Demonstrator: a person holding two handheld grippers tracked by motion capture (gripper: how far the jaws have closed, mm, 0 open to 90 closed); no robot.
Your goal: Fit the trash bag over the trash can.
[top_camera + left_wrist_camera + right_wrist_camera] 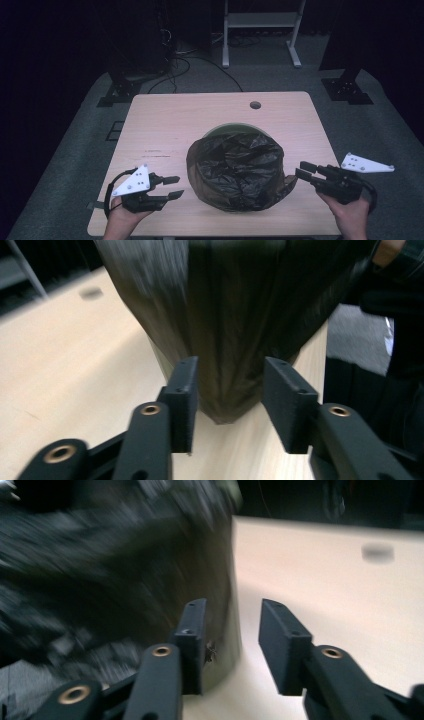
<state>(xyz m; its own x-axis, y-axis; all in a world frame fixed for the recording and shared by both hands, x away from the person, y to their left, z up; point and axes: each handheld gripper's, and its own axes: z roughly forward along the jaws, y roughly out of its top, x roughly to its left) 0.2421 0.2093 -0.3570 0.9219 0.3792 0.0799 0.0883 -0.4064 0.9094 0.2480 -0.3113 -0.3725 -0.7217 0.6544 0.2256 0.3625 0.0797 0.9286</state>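
A crumpled black plastic bag [235, 170] lines a round bin on the middle of the light wooden table [165, 120]; a strip of the bin's green rim [235, 125] shows behind it. My left gripper [176, 186] sits just left of the bag, open and apart from it. In the left gripper view a hanging fold of the bag [235, 315] reaches down between the left gripper [230, 385] jaws, and the pads do not press on it. My right gripper [300, 169] is at the bag's right side, open. In the right gripper view the bag [125, 580] lies beside the right gripper [232, 630].
A round cable hole [255, 105] is in the table near its far edge. Beyond the table stand a white frame [262, 20] and black stand feet [347, 90] on grey carpet. Bare tabletop lies left of and behind the bag.
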